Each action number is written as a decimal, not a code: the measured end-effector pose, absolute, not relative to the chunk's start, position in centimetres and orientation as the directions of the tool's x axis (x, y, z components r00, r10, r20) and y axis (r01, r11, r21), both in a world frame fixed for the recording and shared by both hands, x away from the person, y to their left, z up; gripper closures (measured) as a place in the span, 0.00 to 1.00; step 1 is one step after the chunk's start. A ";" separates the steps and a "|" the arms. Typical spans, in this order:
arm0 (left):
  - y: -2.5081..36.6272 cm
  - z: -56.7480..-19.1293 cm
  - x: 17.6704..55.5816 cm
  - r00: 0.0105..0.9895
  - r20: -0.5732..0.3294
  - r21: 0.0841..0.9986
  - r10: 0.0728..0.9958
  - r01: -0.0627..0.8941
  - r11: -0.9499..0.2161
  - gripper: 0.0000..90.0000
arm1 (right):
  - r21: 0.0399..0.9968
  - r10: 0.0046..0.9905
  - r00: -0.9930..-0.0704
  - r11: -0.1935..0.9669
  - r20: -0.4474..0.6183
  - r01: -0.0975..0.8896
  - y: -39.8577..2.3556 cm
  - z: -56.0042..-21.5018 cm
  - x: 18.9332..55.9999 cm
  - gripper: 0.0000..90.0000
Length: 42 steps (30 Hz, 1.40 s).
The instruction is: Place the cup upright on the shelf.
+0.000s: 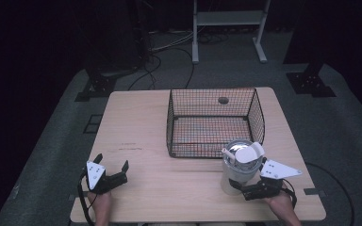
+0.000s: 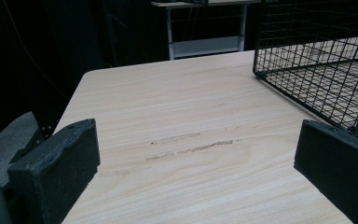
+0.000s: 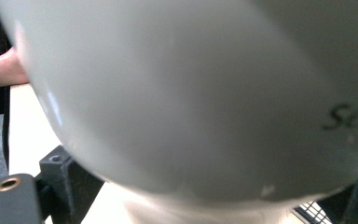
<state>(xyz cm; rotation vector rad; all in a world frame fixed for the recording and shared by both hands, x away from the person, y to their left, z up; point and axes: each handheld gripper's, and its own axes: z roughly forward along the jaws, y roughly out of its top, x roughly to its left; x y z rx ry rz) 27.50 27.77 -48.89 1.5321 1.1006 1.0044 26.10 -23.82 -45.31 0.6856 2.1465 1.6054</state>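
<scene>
The white cup (image 1: pixel 238 169) is held by the right hand-held gripper (image 1: pixel 245 186) at the bench's (image 1: pixel 136 122) near right, just before the wire basket (image 1: pixel 214 123). It is judged rigid, smooth and slippery, best gripped low on its body. The left hand-held gripper (image 1: pixel 111 165) is spread wide, empty.

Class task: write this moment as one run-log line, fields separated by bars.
right gripper: shut on white lidded metal cup | left gripper: open, on wooden table | black wire basket: empty, beyond cup

Black wire basket (image 1: pixel 215 123) on wooden table (image 1: pixel 136 127); white metal stand (image 1: pixel 229 28) beyond.
</scene>
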 end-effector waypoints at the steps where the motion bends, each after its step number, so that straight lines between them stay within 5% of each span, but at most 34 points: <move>1: 27.8 -48.9 27.5 0.253 0.083 0.977 0.964 0.171 -0.129 0.00 | 0.964 0.586 -0.810 0.214 0.002 0.157 -24.1 -45.1 26.2 0.10; 42: 27.8 -48.9 27.5 0.253 0.080 0.977 0.964 0.171 -0.126 0.00 | 0.978 0.528 -0.848 0.193 -0.036 0.079 -22.9 -37.8 28.4 0.10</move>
